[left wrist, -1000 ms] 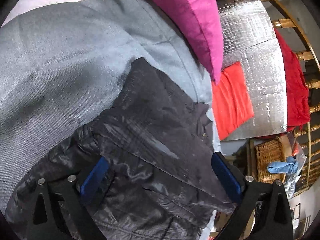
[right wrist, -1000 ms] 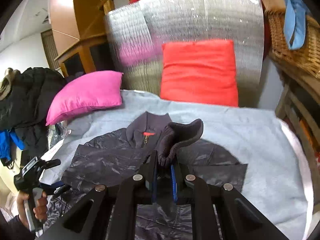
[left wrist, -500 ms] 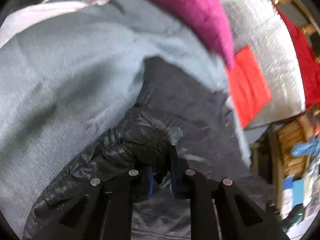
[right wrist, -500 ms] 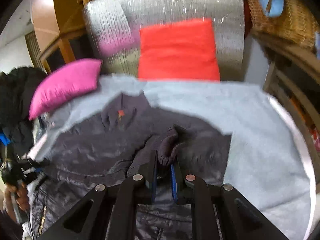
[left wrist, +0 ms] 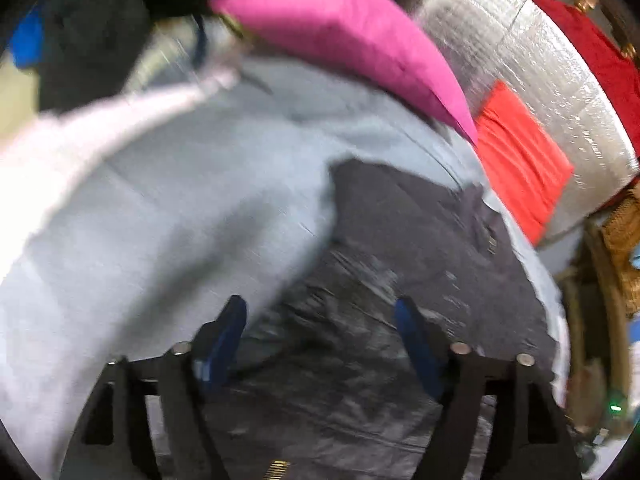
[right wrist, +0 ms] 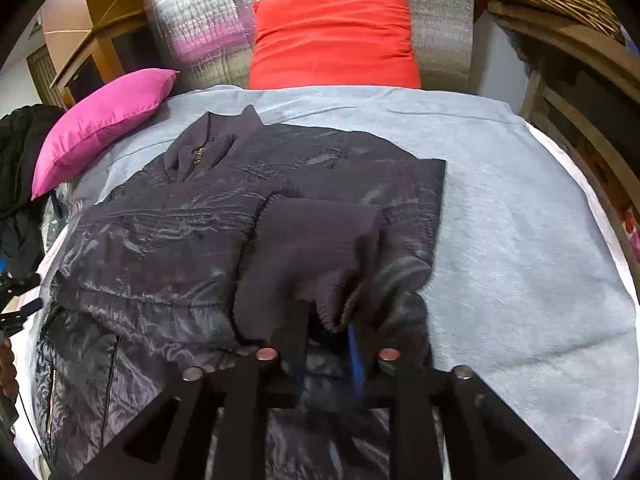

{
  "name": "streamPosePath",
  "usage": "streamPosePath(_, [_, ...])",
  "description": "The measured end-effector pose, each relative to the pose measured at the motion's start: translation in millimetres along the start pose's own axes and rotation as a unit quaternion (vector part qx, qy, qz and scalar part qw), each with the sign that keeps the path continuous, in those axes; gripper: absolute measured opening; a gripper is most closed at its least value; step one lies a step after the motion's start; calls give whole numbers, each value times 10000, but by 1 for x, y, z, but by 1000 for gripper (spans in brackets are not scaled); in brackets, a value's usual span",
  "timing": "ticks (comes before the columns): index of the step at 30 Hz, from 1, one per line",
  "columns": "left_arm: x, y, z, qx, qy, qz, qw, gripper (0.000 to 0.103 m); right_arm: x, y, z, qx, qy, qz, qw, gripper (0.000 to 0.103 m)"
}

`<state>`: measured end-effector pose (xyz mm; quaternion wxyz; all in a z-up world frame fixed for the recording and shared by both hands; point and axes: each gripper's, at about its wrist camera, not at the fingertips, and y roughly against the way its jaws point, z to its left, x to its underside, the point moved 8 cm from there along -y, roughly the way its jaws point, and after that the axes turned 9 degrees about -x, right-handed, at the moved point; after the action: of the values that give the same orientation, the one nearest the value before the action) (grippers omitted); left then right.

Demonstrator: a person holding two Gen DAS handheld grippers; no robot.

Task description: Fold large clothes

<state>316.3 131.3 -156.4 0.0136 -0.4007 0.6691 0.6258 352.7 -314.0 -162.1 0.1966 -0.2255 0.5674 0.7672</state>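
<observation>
Bed cover (right wrist: 520,216): a pale blue-grey blanket is spread over the whole surface, and the work is laid out on it.

Jacket (right wrist: 192,224): a dark quilted zip jacket lies flat in the middle of the blanket, collar toward the red cushion (right wrist: 332,36), with the magenta pillow (right wrist: 100,120) off its shoulder. Compared with a second ago, when the sleeve was held up in the air, the garment now looks flatter and more compact.

Sleeve (right wrist: 312,256): the sleeve with its ribbed knit cuff has been brought down and laid across the jacket's front (the cuff end is still bunched at the near edge).

Right gripper (right wrist: 324,344): its fingers are set narrow and are opening; the cuff lies between the blue pads, and whether they still press on it cannot be told from this view.

Left gripper (left wrist: 320,340): half a second ago it was clamped on a fold of the jacket; now its fingers are spread wide, still opening, and nothing is between them. Only jacket fabric lies below (this view is motion-blurred).

Meaning for the task: one sleeve fold is judged complete and both holds are being given up. What seems left is the other sleeve, hidden from here, and then doubling the body; the slippery shell may slide as it is regripped.
</observation>
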Motion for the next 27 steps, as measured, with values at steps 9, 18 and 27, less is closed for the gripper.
streamPosePath(9, [-7,0,-74,-440,-1363,-934,9853,85,-15,65,-11,111,-210,-797,9965,59])
streamPosePath(18, [31,-62,-117,-714,-2083,-789,9723,86,-42,5,67,-110,664,-740,9950,65])
streamPosePath(27, [35,-74,-109,-467,-1992,-1055,9731,98,-2,-53,44,443,834,-522,9942,68])
